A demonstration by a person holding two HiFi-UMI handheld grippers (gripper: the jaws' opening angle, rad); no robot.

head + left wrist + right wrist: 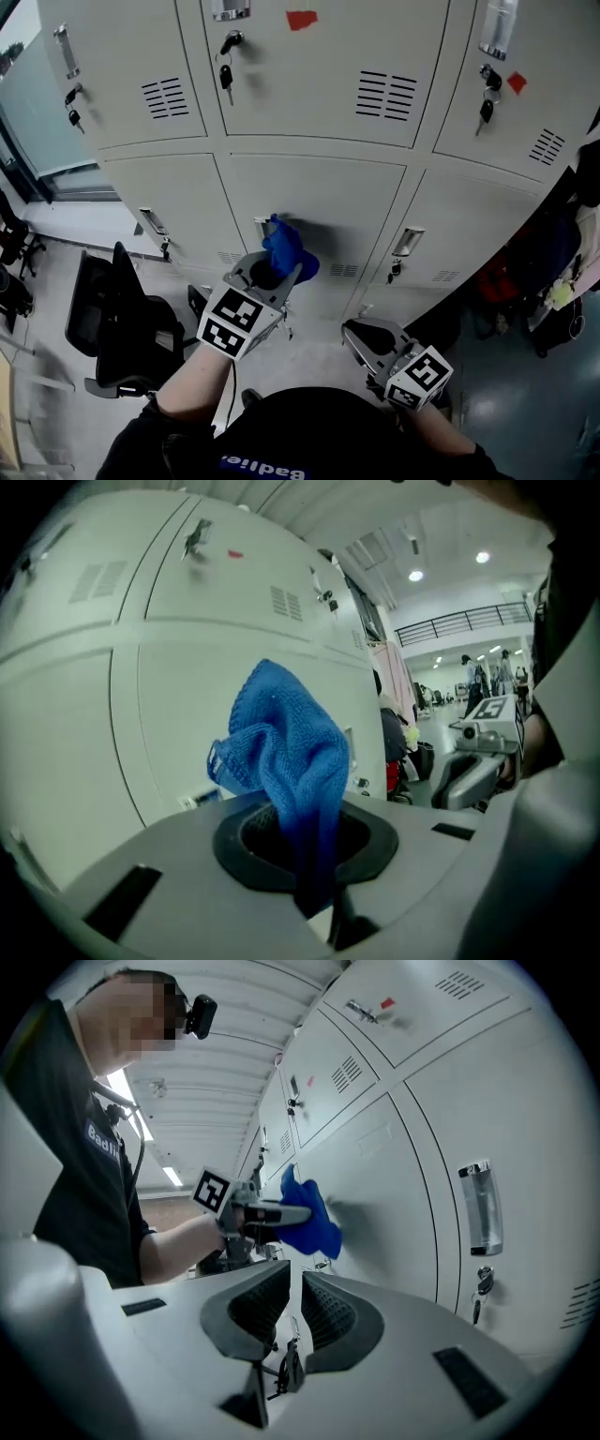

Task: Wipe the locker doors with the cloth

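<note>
The left gripper view shows best that the left gripper has its jaws closed on the blue cloth, which stands up in a bunch out of them, in front of a pale grey lower locker door. How near the cloth is to the door is clearer in the right gripper view: the bunch is at the door surface with its shadow just beside it, but I cannot tell if it really touches. In this view the right gripper has its jaws almost together, with only a thin slit between them and nothing inside. Only the head view shows the upper doors with keys and a red sticker, a black chair on the grey floor and bags on the right.
</note>
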